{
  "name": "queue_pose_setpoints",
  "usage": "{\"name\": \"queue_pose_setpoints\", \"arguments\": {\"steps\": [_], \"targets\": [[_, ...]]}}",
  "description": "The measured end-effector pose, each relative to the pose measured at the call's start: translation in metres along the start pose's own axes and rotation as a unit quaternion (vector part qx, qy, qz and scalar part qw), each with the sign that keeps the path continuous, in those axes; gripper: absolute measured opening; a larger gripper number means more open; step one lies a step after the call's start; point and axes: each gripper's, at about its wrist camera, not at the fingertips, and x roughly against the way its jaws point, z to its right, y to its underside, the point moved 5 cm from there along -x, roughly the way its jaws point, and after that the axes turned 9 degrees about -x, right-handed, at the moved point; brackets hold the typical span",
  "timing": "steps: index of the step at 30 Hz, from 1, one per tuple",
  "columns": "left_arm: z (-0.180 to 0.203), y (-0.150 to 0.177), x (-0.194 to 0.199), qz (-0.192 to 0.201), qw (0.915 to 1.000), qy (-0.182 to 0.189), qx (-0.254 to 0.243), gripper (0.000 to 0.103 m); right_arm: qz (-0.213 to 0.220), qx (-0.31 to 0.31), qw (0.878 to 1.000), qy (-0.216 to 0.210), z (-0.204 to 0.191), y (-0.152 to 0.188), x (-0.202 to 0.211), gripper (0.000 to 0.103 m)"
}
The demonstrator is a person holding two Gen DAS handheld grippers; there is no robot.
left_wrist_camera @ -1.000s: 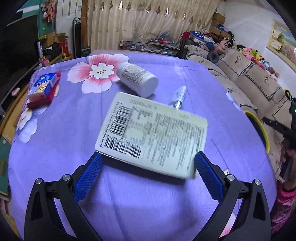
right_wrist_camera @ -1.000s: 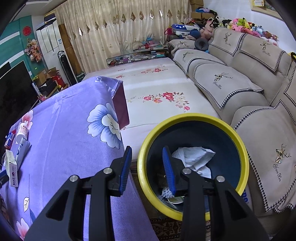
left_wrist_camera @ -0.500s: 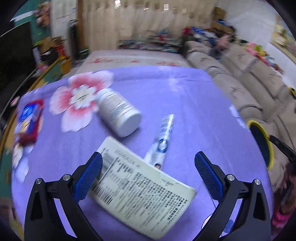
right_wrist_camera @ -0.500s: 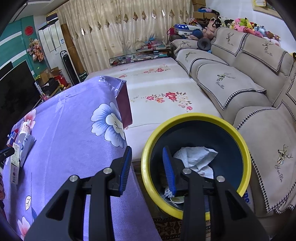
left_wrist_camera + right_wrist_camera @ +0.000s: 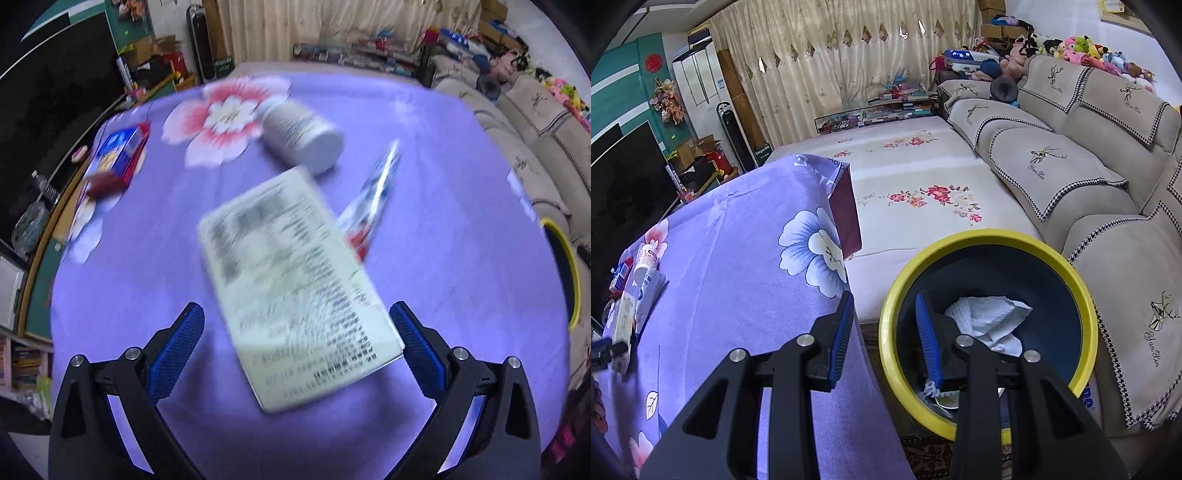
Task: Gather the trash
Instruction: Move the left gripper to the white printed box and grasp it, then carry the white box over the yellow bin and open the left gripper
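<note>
Flat white printed carton [image 5: 295, 295] lay on the purple-clothed bench [image 5: 443, 258] between our left gripper's [image 5: 297, 332] spread fingers; we judged squaring up necessary. Right gripper [image 5: 884, 332] fingers apart, empty.

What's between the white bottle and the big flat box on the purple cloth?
Nothing. In the left wrist view the white bottle lies just past the box's far corner, with only a sliver of purple cloth between them; blur hides whether they touch.
</note>
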Motion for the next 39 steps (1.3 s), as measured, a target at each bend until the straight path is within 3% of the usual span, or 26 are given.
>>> {"name": "queue_pose_setpoints", "arguments": {"steps": [6, 13, 21, 23, 24, 31, 39], "targets": [[-0.031, 0.022, 0.015, 0.006, 0.9997, -0.014, 0.017, 0.098, -0.003, 0.0, 1.0, -0.01, -0.008, -0.001, -0.004, 0.034], [-0.029, 0.007, -0.003, 0.002, 0.9995, -0.032, 0.004, 0.098, -0.004, 0.016, 1.0, -0.011, -0.02, 0.002, -0.002, 0.034], [-0.041, -0.005, -0.025, -0.01, 0.9997, -0.018, 0.013, 0.098, -0.005, 0.011, 1.0, -0.014, -0.016, 0.003, -0.003, 0.035], [-0.043, -0.003, -0.025, -0.013, 0.9998, -0.002, 0.018, 0.087, -0.008, 0.01, 1.0, -0.015, -0.015, 0.004, -0.004, 0.035], [-0.043, -0.002, -0.025, -0.012, 0.9998, -0.005, 0.015, 0.075, -0.009, 0.008, 1.0, -0.016, -0.014, 0.004, -0.004, 0.035], [-0.038, 0.021, 0.001, 0.006, 1.0, -0.003, 0.002, 0.071, -0.004, 0.002, 1.0, -0.02, -0.007, 0.005, 0.002, 0.035], [0.002, 0.027, 0.072, 0.074, 0.9964, 0.013, -0.04, 0.072, 0.01, -0.002, 1.0, -0.021, 0.002, 0.003, 0.019, 0.035]]}}
